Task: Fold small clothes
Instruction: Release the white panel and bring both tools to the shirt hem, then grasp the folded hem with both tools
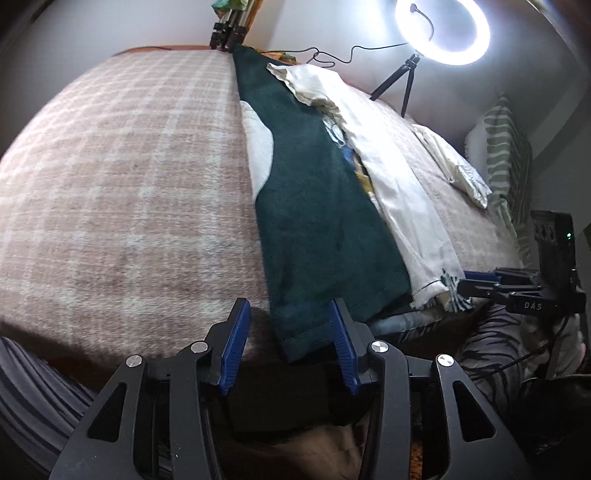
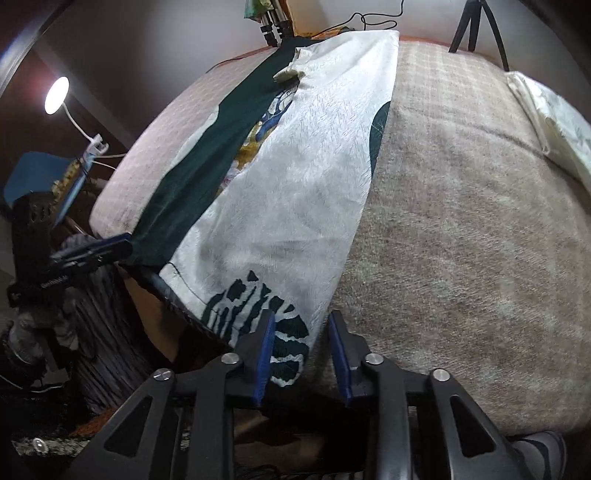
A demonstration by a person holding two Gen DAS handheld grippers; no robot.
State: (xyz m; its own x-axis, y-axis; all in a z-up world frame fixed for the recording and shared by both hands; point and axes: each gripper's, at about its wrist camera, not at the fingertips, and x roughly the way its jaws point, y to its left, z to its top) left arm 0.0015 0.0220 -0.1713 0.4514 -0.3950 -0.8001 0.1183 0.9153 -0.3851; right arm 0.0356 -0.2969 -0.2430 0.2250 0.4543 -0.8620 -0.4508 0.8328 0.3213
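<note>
A bed under a pink-and-cream checked blanket filled both views. Down its middle lay a long garment, dark green on one side and white on the other, stretched flat from the far edge to the near edge, where its hem hung slightly over. A lit ring light on a small tripod stood at the far side, and a folded cream cloth rested well apart from the garment, near a green striped pillow. The left hand-held gripper stood partly open astride the green hem corner, its blue pads not pressing it. The right hand-held gripper was likewise partly open, the white, green-patterned corner between its fingers, ungripped.
</note>
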